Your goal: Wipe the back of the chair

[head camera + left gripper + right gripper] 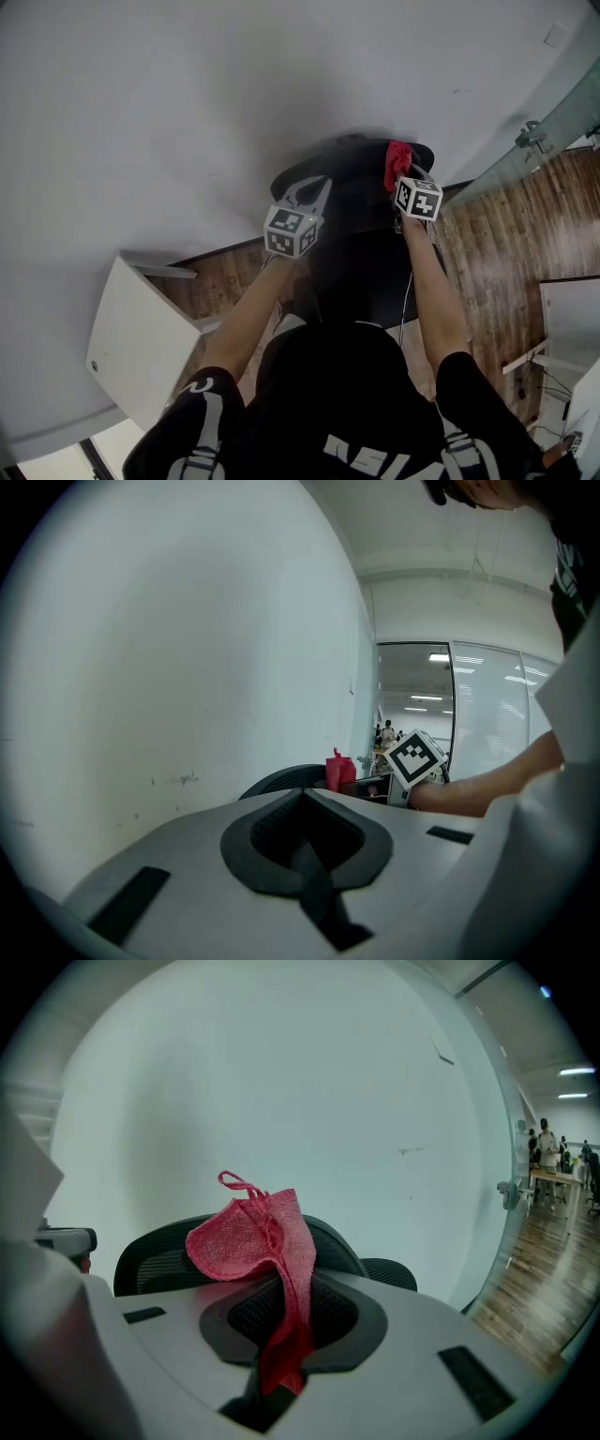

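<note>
From above, a black mesh office chair (pixel 366 244) stands with its back (pixel 352 159) close to the white wall. My right gripper (pixel 399 180) is shut on a red cloth (pixel 398 164), which it holds at the top right of the chair back. In the right gripper view the red cloth (pixel 253 1237) bunches up out of the jaws, with the chair back (pixel 159 1251) just behind it. My left gripper (pixel 307 192) hovers at the top left of the back, shut on nothing. The left gripper view shows the chair's top edge (pixel 281 780), the cloth (pixel 339 769) and the right gripper's marker cube (pixel 414 757).
A white wall (pixel 187 103) fills the space behind the chair. A white panel (pixel 141 342) leans at the lower left. A glass partition (pixel 539 131) and wooden floor (pixel 497 253) lie to the right, with a white desk (pixel 572 319) and cables at the far right.
</note>
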A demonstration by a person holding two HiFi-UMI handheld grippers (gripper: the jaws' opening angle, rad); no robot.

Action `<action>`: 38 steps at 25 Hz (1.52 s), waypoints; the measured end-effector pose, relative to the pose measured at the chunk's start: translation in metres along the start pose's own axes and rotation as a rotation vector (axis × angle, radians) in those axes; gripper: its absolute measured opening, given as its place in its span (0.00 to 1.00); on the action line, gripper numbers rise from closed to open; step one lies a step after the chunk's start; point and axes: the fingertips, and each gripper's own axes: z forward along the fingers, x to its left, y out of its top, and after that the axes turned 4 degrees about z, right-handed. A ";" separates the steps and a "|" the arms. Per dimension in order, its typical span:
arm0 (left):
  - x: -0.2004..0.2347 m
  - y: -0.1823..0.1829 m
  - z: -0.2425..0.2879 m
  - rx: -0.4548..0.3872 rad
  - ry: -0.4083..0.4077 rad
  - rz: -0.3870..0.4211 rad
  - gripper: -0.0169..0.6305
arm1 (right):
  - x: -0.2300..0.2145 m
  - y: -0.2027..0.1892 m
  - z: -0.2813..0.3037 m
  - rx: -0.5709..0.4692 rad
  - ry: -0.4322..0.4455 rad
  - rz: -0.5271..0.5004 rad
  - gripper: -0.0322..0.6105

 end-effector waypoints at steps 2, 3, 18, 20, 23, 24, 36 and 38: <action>-0.006 0.002 0.001 -0.003 -0.005 0.000 0.06 | -0.005 0.001 -0.004 -0.002 -0.018 -0.016 0.16; -0.008 0.003 0.001 -0.005 -0.005 -0.001 0.06 | -0.007 0.001 -0.006 -0.003 -0.027 -0.018 0.16; -0.007 -0.009 -0.040 -0.034 0.024 -0.047 0.07 | -0.029 -0.003 -0.041 -0.064 -0.149 0.029 0.16; -0.009 -0.014 -0.049 -0.035 0.022 -0.053 0.07 | -0.022 -0.007 -0.048 -0.074 -0.139 0.036 0.16; -0.008 -0.022 -0.064 -0.033 0.018 -0.058 0.06 | -0.003 -0.012 -0.056 -0.086 -0.117 0.038 0.16; -0.008 -0.025 -0.070 -0.032 0.017 -0.059 0.06 | 0.006 -0.014 -0.058 -0.088 -0.107 0.039 0.16; 0.045 -0.055 -0.139 -0.038 0.034 -0.104 0.06 | 0.168 -0.041 -0.058 -0.084 0.093 0.003 0.16; 0.057 -0.060 -0.148 -0.036 0.034 -0.107 0.06 | 0.192 -0.047 -0.053 -0.078 0.117 0.001 0.16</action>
